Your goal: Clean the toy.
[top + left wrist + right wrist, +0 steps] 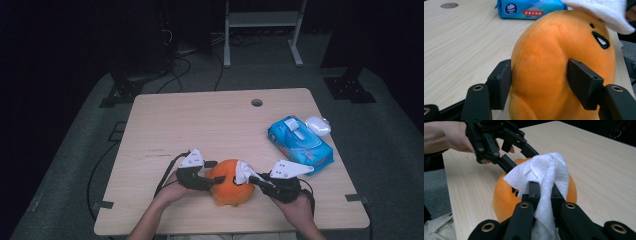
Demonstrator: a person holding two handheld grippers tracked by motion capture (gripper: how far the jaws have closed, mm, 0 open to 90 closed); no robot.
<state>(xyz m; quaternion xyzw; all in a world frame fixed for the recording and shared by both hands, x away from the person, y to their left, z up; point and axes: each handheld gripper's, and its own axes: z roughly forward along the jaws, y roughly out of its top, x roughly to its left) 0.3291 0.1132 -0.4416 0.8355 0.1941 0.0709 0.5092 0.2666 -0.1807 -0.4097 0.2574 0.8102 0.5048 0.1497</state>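
Left claw (539, 82): jaws set moderately wide and pressed into opposite flanks of the orange plush (564, 65). The fabric bulges between the pads and fills the gap. The plush rests on the table (461, 45) and is held at its rear; its black-outlined face marking sits beyond the right-hand jaw, toward the far upper side. In the high view this claw (216, 179) comes at the plush (227, 187) from its left, the left hand (170, 192) behind it.

Right claw (543, 192): jaws nearly closed, pinching a folded white wipe (544, 170). The wipe runs up between the pads, spreads past their tips and drapes over the top of the plush (504, 200), in contact with it. Directly beyond the wipe, the left claw (517, 155) grips the far side of the plush, with the left hand (446, 135) behind it. In the high view the right claw (248, 179) meets the plush from its right, the wipe (244, 171) lying at its tips on the upper right of the plush; the right hand (297, 205) is behind it.

Containers: a blue wipes pack (299, 141) lies on the table (210, 120) well beyond and to the right of the right claw, clear of both claws. A white tab shows on its top face; I cannot tell whether the flap is open. A small white rounded item (318, 125) lies just beside the pack's far end; its nature cannot be determined. From the left claw's camera, the pack (529, 8) appears beyond the plush, with the wipe's edge (606, 12) overhanging the upper right of the plush.
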